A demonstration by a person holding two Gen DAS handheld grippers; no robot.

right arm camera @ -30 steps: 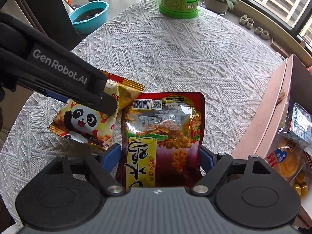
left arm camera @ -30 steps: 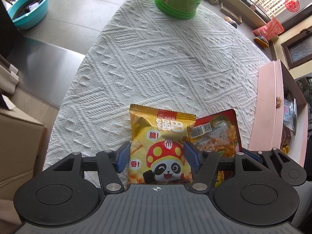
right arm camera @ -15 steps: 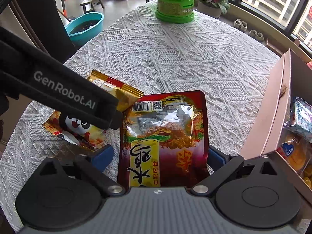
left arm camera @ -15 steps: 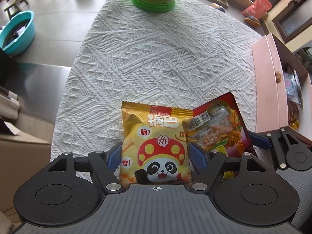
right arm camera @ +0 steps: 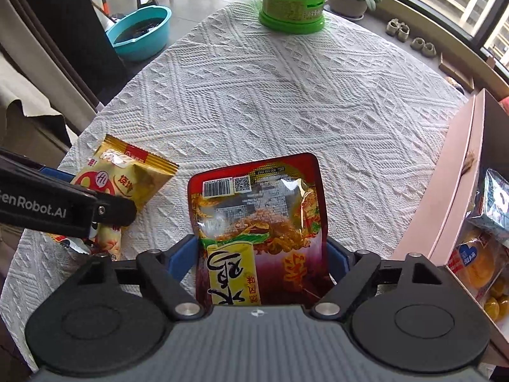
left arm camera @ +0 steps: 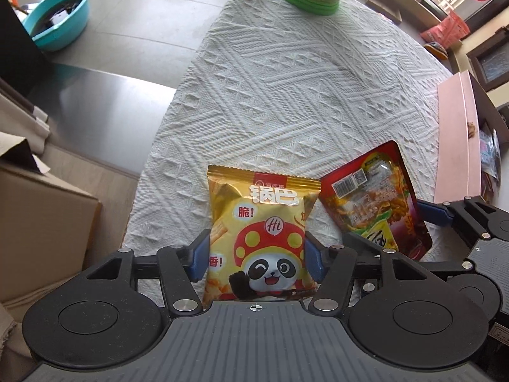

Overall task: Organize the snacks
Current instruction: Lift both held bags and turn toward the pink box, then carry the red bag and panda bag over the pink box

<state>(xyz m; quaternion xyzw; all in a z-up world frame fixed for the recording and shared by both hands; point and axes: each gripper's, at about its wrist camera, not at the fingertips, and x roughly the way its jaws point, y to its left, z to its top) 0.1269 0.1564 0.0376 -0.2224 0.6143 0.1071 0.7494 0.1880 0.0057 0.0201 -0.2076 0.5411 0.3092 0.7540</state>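
Both pairs of fingers are clamped on packets: the left gripper (left arm camera: 256, 256) pinches the yellow panda bag (left arm camera: 261, 235), the right gripper (right arm camera: 259, 259) the red pouch (right arm camera: 257, 222) — each held above the tablecloth (right arm camera: 254, 95), probably bound for the pink box (right arm camera: 458, 172). Only the right view shows the box's contents (wrapped buns, packets).

The panda snack bag (left arm camera: 259, 232) sits between the pads of the left tool (left arm camera: 256, 253), near the counter's (left arm camera: 286, 95) left edge; just to its right, the noodle pouch (right arm camera: 259, 232) sits within the right tool (right arm camera: 257, 259); right of both stands the box (right arm camera: 458, 191) with more snacks (right arm camera: 480, 254) in it; the jar (right arm camera: 292, 6) stands at the counter's far edge; the basin (right arm camera: 141, 31) rests on the floor beyond.
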